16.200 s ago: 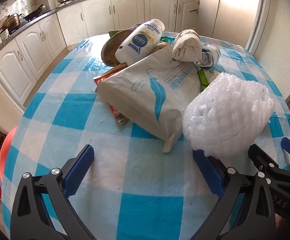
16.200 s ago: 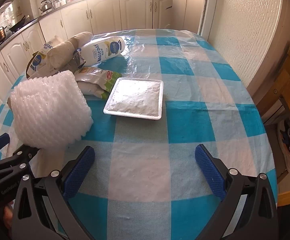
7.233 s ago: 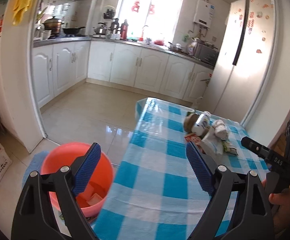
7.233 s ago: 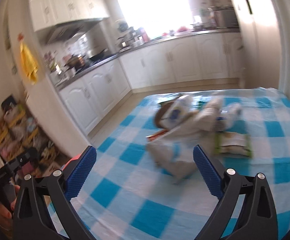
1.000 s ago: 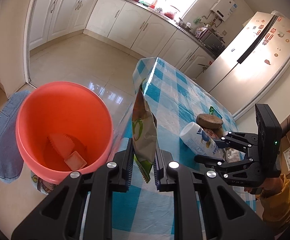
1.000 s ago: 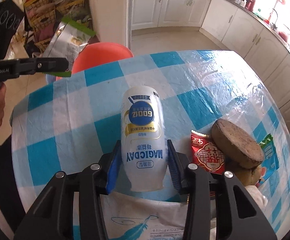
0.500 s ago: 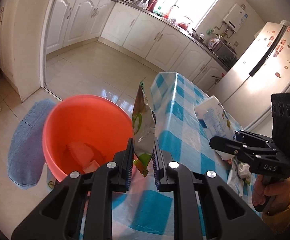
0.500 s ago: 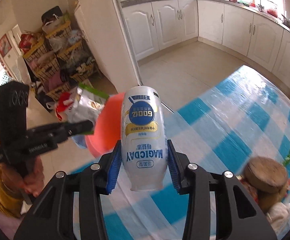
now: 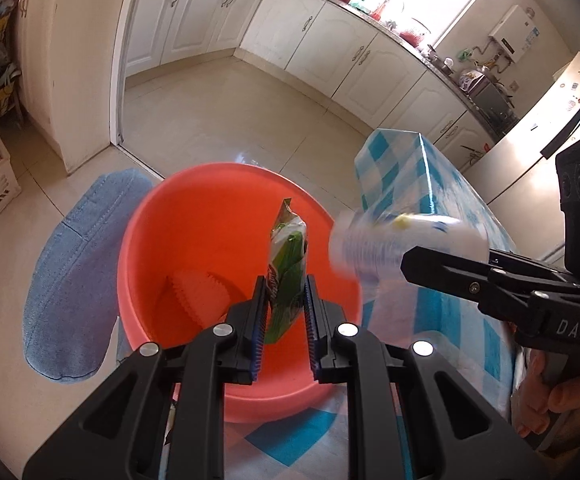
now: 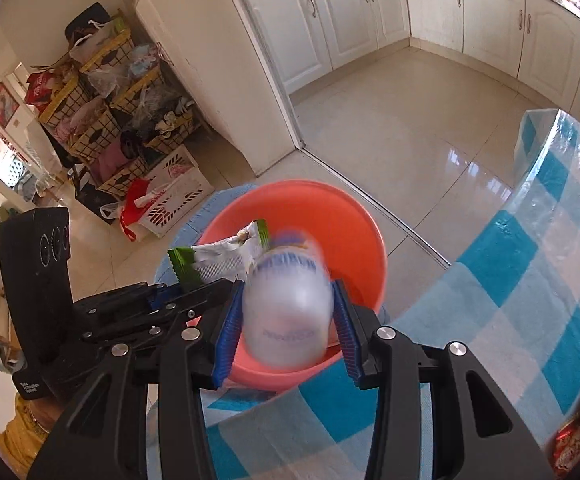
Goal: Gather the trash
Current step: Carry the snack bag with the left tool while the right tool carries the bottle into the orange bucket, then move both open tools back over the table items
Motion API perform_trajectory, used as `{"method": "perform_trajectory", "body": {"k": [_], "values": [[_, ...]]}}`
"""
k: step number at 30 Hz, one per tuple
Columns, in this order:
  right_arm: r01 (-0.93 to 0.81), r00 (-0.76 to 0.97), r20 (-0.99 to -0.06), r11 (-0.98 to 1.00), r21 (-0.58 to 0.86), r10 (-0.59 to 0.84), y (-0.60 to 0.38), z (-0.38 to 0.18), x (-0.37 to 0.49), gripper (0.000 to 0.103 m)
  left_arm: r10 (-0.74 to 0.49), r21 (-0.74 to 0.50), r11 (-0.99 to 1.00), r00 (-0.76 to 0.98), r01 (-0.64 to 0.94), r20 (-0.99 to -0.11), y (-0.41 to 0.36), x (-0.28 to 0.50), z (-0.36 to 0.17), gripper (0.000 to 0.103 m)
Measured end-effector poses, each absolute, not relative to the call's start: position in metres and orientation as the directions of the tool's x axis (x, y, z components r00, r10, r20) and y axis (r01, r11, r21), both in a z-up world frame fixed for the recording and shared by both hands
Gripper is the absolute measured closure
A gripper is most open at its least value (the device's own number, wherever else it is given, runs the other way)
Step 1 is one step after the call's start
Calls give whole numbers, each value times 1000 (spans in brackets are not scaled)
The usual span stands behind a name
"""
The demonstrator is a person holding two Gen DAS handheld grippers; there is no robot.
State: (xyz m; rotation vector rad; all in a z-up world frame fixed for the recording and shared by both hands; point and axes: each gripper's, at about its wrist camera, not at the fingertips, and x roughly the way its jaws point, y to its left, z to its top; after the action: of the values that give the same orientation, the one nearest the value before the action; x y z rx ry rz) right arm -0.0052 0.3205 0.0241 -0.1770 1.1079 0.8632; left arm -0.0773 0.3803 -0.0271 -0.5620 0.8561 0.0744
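A: What had changed at the table (image 9: 442,200)?
B: A second before, the white bottle (image 10: 286,304) was over the cloth. Now it hung above the orange bucket (image 9: 162,216), pressed between the pads of the right gripper (image 10: 286,320).
A: And the left gripper (image 9: 284,312)?
B: It had come lower, closed on the green wrapper (image 9: 286,264) over the bucket.

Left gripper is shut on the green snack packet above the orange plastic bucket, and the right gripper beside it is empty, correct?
Not quite. The right gripper is not empty: in the right wrist view its blue pads clamp a white plastic bottle. The rest stands: the left gripper is shut on the green snack packet above the orange plastic bucket.
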Motion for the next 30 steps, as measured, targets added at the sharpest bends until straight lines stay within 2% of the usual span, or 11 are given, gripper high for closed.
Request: {"method": "perform_trajectory", "body": {"k": [7,8,9,10,11,13,15,22,27,30], "values": [[-688,190,-840,679,257,509,327,20,-6,58,-152,-419,859,634,-294,-758,381,-67,-39,83],[-686,193,-836,680,259,513,326,21,-6,55,-142,-408,862,630,-300,-764,380,-66,-40,72],[-681,194,-832,682,268,520,325,22,-6,46,-131,-396,865,626,-306,-769,380,-65,-40,56],[-677,200,-828,685,270,523,322,22,-6,38,-109,-378,869,621,-320,-776,380,-65,-40,48],[-671,215,-823,692,267,526,319,24,-7,35,-91,-365,870,619,-331,-780,380,-65,-40,40],[-664,244,-812,702,259,530,312,30,-9,29,-83,-361,871,625,-333,-776,381,-69,-38,37],[-639,277,-797,722,265,538,300,37,-12,22,-63,-356,865,627,-354,-776,384,-73,-35,29],[-544,370,-737,775,322,566,243,61,-34,16,19,-324,877,701,-354,-713,373,-107,-1,16],[-472,433,-704,807,354,562,194,69,-64,15,-22,-308,913,724,-266,-690,345,-128,26,9],[-428,480,-687,829,360,546,164,69,-90,15,-33,-300,926,742,-229,-669,328,-136,40,9]]}}
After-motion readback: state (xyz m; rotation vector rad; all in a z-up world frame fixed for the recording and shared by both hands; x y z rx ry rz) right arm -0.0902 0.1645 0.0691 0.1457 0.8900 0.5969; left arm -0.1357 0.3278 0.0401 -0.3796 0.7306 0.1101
